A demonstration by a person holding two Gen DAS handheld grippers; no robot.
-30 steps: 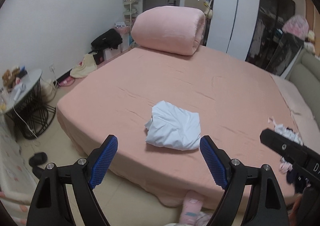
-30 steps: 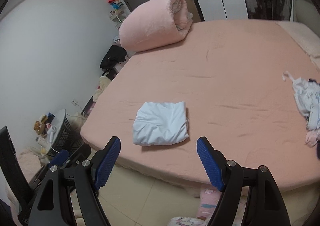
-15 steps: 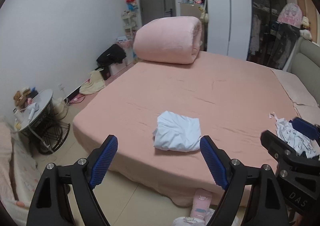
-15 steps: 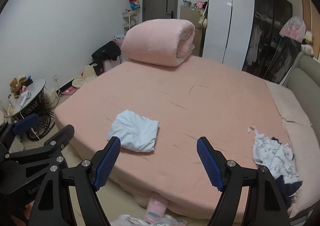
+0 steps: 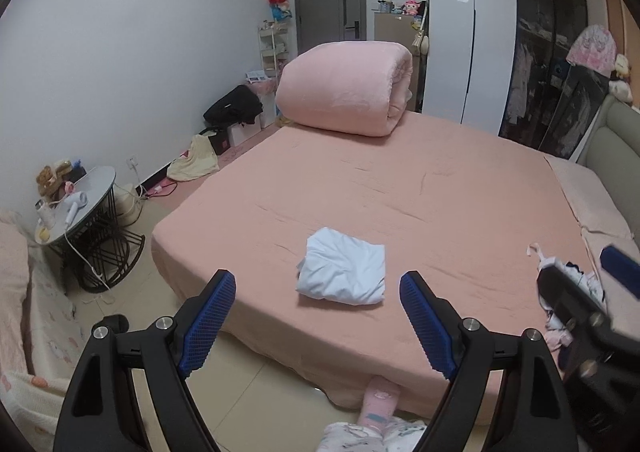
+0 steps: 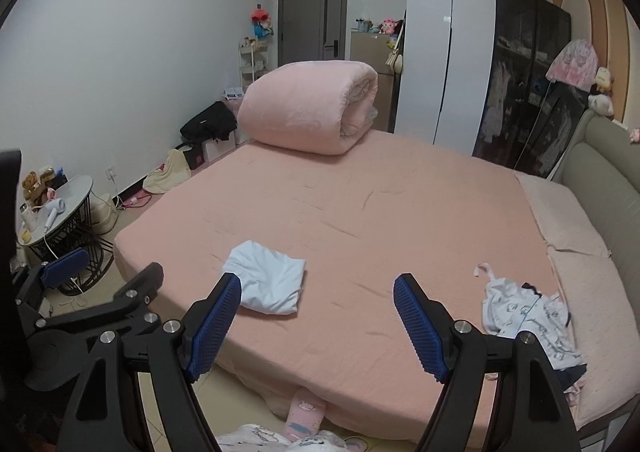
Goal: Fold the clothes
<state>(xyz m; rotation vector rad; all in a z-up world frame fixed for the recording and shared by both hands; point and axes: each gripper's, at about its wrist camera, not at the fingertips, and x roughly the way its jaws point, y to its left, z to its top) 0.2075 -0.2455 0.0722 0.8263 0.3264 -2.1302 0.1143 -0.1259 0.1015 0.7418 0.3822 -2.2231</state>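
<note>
A folded white garment [image 5: 343,272] lies near the front edge of the pink bed [image 5: 400,187]; it also shows in the right wrist view [image 6: 266,283]. A loose pile of patterned clothes [image 6: 532,320] lies at the bed's right front, partly seen in the left wrist view [image 5: 560,272]. My left gripper [image 5: 318,326] is open and empty, held back off the bed's front edge. My right gripper [image 6: 318,326] is open and empty, also back from the bed, to the right of the left one.
A rolled pink duvet [image 5: 346,87] sits at the far end of the bed [image 6: 360,203]. A round side table [image 5: 76,187] with a hair dryer stands left. A slipper [image 5: 378,400] lies on the floor by the bed. Wardrobes [image 5: 472,35] line the back wall.
Both grippers have pulled back and up from the bed, so the folded garment looks farther away. The right gripper has turned right, bringing the clothes pile more into view.
</note>
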